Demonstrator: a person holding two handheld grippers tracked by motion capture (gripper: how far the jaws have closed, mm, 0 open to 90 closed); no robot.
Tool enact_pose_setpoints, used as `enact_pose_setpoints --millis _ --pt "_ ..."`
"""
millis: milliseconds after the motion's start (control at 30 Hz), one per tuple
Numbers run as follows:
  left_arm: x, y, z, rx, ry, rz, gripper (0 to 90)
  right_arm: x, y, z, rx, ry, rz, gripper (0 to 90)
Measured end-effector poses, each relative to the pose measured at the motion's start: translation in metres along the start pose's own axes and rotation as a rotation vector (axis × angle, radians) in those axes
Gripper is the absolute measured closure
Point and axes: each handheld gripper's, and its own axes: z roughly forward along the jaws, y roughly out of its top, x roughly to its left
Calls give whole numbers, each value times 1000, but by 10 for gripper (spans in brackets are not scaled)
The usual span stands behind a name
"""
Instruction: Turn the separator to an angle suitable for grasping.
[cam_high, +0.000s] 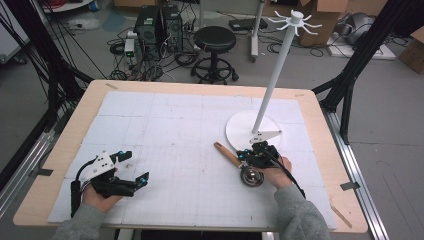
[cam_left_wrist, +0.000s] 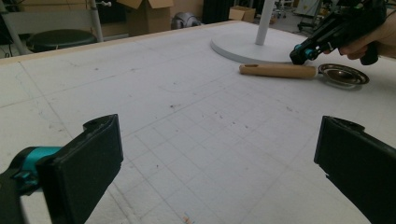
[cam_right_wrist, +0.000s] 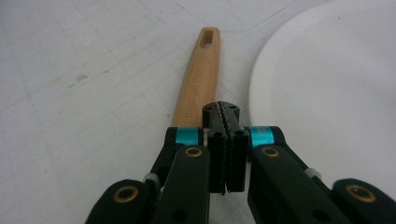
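Nearest the table's front edge, the left gripper sits low in the person's left hand, jaws spread wide with bare gridded mat between them; in the left gripper view both black pads are cut off by the frame edges and nothing lies in the gap. Over to the right, the right gripper is pinched fully together, pads flat against each other with nothing clamped. Its tip hangs right over the strainer, about where the wooden handle meets the metal bowl — whether it touches the handle I can't make out. In the right gripper view the closed jaws cover the near end of the handle, and the bowl is hidden; the slotted far end pokes out beyond. The right hand partly overlaps the bowl from above. Just past the handle lies the white round base of the stand, its pronged top reaching over the floor clutter behind.
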Motion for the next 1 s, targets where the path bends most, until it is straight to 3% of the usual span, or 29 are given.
enact_pose_setpoints --millis 200,500,1000 --pt "0 0 -2 -2 4 4 18 1 5 6 20 -13 -10 900" --pt "1 -2 -5 1 10 -2 18 -4 10 14 58 -33 16 900" --pt "2 -4 -10 8 23 -6 18 -10 13 20 81 9 57 900"
